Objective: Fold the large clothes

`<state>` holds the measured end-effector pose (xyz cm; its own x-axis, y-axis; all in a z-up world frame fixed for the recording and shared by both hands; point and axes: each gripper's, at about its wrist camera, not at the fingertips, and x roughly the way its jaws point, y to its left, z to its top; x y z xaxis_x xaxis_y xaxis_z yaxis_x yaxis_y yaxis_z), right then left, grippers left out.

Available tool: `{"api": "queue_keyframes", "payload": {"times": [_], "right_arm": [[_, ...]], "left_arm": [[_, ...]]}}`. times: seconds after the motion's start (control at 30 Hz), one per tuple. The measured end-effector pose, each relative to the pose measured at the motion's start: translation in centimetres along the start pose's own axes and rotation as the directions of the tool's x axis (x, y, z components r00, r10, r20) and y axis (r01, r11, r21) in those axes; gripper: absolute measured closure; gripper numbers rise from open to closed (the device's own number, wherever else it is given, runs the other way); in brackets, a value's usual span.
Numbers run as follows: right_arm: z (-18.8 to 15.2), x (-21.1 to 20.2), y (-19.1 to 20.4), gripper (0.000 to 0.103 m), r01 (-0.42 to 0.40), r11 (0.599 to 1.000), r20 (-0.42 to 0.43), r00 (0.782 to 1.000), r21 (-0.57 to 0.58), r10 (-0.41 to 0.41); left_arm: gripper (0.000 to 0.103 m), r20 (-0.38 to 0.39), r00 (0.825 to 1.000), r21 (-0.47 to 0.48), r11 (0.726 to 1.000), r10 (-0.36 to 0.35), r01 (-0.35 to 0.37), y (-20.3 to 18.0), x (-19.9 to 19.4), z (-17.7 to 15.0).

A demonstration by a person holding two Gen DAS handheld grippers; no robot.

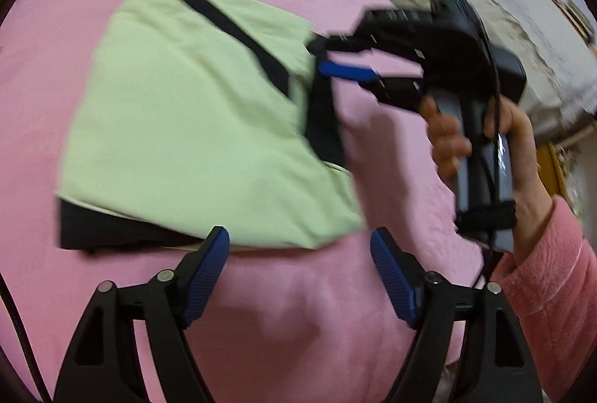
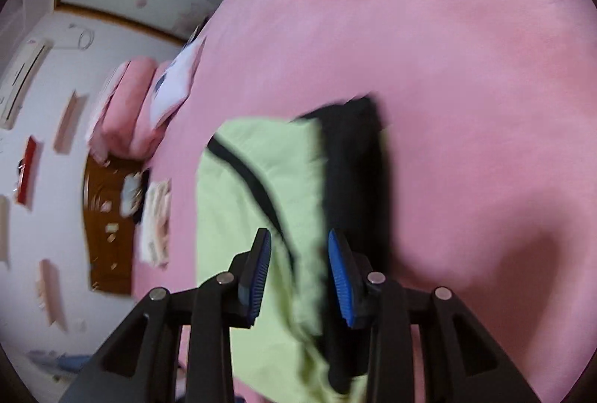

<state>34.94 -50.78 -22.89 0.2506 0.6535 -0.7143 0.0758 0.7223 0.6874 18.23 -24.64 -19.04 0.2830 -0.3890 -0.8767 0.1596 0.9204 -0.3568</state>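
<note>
Left wrist view shows us the folded garment [image 1: 194, 127], pale green with black trim, lying in a compact block at frame centre on the pink bedspread [image 1: 261, 321]. Our left gripper [image 1: 298, 276] has fingers spread wide, empty, at the lower edge; our right gripper [image 1: 335, 63], upper right, is parted, nothing pinched. We judge folding nearly done; next, check edges. No containers show.

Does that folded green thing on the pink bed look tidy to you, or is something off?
Mostly tidy. The light green garment with black trim lies folded on the pink bedspread, but its black under-layer sticks out past one edge, so the fold is not flush. Nothing looks spilled or damaged.
</note>
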Motion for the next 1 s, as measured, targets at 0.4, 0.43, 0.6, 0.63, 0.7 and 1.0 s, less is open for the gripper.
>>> {"api": "queue_keyframes", "payload": {"times": [0.4,0.43,0.6,0.63,0.7,1.0], "right_arm": [[-1.0,5.1,0.3,0.072,0.279,0.96,-0.113,0.953,-0.034,-0.281],[-1.0,5.8,1.0,0.072,0.294,0.955,-0.124,0.947,-0.042,-0.297],[-1.8,5.3,1.6,0.071,0.356,0.933,-0.138,0.923,-0.043,-0.359],[-1.9,5.0,1.4,0.071,0.363,0.931,-0.134,0.922,-0.033,-0.364],[-2.0,5.6,1.6,0.067,0.382,0.924,-0.129,0.915,-0.032,-0.383],[-2.2,6.1,4.6,0.094,0.415,0.899,0.012,0.909,-0.14,-0.417]], "left_arm": [[0.026,0.035,0.986,-0.166,0.974,0.161,-0.153,5.6,-1.5,0.3],[0.026,0.024,0.986,-0.178,0.971,0.164,-0.157,5.7,-1.4,0.0],[0.026,-0.012,0.983,-0.197,0.963,0.184,-0.182,7.4,-0.8,0.3],[0.026,-0.018,0.982,-0.193,0.963,0.187,-0.187,7.3,-0.6,0.2],[0.026,-0.024,0.981,-0.184,0.963,0.194,-0.195,7.1,-0.2,0.0],[0.026,0.027,0.977,-0.17,0.964,0.212,-0.205,6.4,-0.2,1.6]]}}
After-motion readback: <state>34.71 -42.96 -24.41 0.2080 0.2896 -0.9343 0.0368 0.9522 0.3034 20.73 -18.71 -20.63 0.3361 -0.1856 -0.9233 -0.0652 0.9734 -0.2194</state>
